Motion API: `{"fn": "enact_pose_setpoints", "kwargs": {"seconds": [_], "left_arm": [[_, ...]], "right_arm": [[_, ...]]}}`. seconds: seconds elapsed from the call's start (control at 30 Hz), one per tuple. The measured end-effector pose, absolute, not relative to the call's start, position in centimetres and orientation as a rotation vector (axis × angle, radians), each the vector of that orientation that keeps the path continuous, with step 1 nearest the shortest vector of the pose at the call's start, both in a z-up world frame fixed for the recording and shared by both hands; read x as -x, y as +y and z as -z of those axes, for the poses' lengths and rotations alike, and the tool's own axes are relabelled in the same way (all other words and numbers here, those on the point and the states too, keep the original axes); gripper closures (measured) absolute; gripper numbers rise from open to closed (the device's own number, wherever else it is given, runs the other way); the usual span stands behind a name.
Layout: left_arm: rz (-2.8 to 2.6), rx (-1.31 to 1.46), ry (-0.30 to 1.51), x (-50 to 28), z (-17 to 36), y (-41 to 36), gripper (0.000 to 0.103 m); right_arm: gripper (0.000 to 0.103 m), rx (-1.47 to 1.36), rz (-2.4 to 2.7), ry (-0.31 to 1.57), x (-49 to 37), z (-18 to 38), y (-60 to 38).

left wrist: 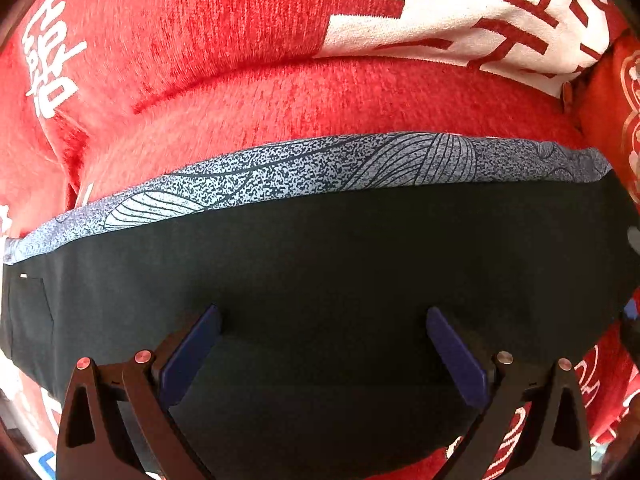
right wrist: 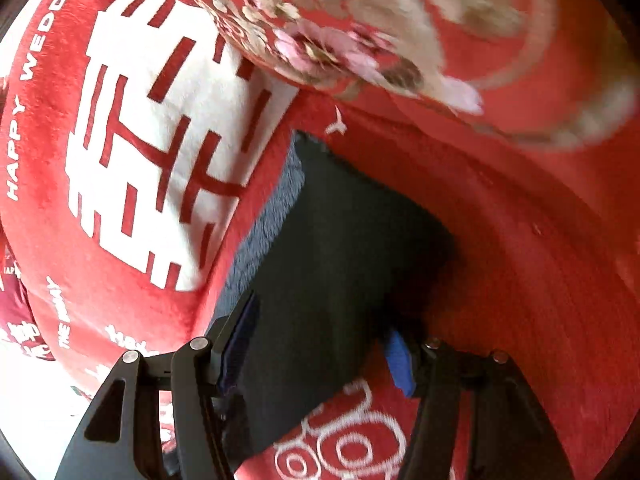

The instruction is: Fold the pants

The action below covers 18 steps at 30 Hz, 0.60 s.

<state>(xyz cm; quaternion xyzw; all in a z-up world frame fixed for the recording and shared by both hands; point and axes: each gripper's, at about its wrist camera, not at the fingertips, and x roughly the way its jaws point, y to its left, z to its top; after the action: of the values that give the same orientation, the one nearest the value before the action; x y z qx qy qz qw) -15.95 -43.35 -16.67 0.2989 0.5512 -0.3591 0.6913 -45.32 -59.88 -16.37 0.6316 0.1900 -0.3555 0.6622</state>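
The dark pants lie flat on a red blanket, with a grey patterned band along their far edge. My left gripper is open just above the dark cloth, its blue pads wide apart and holding nothing. In the right wrist view the pants show as a folded dark rectangle with a greyish edge on its left side. My right gripper is open over the near end of the pants, with blue pads on either side and nothing between them.
A red plush blanket with white characters covers the surface. A red cushion with gold and pink flowers lies at the far right, close to the pants' far corner.
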Motion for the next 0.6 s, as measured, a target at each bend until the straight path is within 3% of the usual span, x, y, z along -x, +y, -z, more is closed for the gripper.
{"fn": "enact_pose_setpoints", "kwargs": {"seconds": [0.07,0.1,0.13,0.17,0.23,0.4,0.5,0.6], "left_arm": [[0.801,-0.667,1.229,16.0,16.7,-43.5,0.0],[0.797,-0.668,1.234,16.6,16.6,-43.1,0.0],[0.787,-0.675,1.249,16.6,16.4,-43.3,0.0],[0.775,-0.689,1.262,16.6,15.8,-43.5,0.0],[0.804,-0.69,1.254,17.2,14.3,-43.8,0.025],[0.971,-0.656,1.227,20.0,11.3,-44.2,0.026],[1.008,-0.677,1.264,22.4,13.3,-45.0,0.026],[1.008,-0.682,1.129,24.3,14.2,-44.5,0.024]], "right_arm": [[0.04,-1.43,0.811,0.431,44.7,16.6,-60.6],[0.051,-1.444,0.817,0.447,44.5,16.6,-60.9],[0.077,-1.461,0.83,0.484,44.2,16.5,-61.3],[0.087,-1.47,0.847,0.531,44.2,16.4,-61.5],[0.089,-1.461,0.839,0.539,44.3,15.6,-61.4],[0.089,-1.288,0.799,0.598,42.5,11.5,-60.9],[0.089,-1.244,0.786,0.606,41.6,10.2,-60.7],[0.089,-1.216,0.773,0.624,40.5,9.4,-60.3]]}}
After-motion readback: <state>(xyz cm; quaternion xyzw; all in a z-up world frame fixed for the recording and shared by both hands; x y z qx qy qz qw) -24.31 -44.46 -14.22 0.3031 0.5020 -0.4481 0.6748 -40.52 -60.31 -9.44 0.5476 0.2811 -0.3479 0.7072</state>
